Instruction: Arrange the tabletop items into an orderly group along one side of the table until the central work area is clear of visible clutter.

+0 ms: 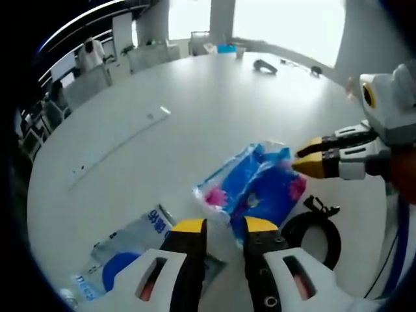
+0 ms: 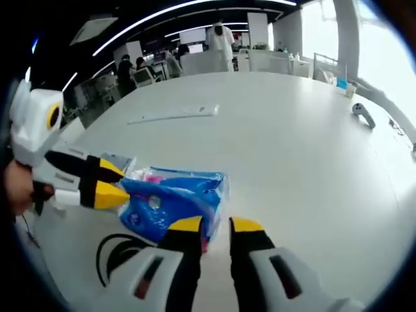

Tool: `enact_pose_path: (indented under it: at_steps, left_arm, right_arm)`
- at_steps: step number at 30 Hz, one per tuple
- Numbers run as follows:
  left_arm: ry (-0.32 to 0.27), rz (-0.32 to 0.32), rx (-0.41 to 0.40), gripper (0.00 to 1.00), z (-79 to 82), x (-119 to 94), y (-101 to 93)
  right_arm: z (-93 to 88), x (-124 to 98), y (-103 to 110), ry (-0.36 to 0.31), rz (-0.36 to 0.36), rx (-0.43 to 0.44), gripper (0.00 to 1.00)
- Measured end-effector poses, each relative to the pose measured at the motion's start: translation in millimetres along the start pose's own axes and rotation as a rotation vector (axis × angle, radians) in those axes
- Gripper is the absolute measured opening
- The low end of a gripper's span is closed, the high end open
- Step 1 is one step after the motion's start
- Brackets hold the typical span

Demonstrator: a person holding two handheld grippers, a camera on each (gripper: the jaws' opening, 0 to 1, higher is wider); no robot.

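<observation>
The blue tissue pack [image 1: 260, 188] [image 2: 172, 198] lay on the white table [image 1: 214, 110] [image 2: 292, 149]. The left gripper [image 1: 224, 227] [image 2: 117, 187] and the right gripper [image 2: 214, 227] [image 1: 300, 159] flanked it, jaws parted a little, gripping nothing. A black cable loop [image 1: 315, 237] [image 2: 120, 253] lay beside it.

White characters mark the grey-and-blue packet [image 1: 133, 244] by the left gripper, too blurred to read.
</observation>
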State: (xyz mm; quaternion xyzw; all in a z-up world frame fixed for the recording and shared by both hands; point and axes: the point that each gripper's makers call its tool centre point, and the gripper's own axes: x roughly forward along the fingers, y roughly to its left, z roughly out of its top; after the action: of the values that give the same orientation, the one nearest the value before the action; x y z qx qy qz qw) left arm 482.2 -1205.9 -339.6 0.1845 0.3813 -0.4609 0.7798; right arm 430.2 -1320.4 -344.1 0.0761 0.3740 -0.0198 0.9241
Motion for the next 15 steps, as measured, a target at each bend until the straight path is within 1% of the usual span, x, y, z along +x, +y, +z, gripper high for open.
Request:
enact_pose_path:
  at_steps: [7, 10, 15]
  left_arm:
    - [-0.012, -0.005, -0.001, 0.21, 2.7, -3.5, -1.7]
    - [-0.017, -0.005, -0.006, 0.25, 3.3, -4.1, -1.2]
    - [-0.039, 0.001, -0.006, 0.27, 8.4, -8.3, 1.1]
  right_arm:
    - [3.3, -1.8, 0.0, -0.009, -0.006, -0.005, 0.16]
    - [4.0, -2.9, 0.1, -0.012, -0.007, -0.007, 0.16]
    - [6.8, -4.6, -0.6, -0.02, -0.017, -0.013, 0.18]
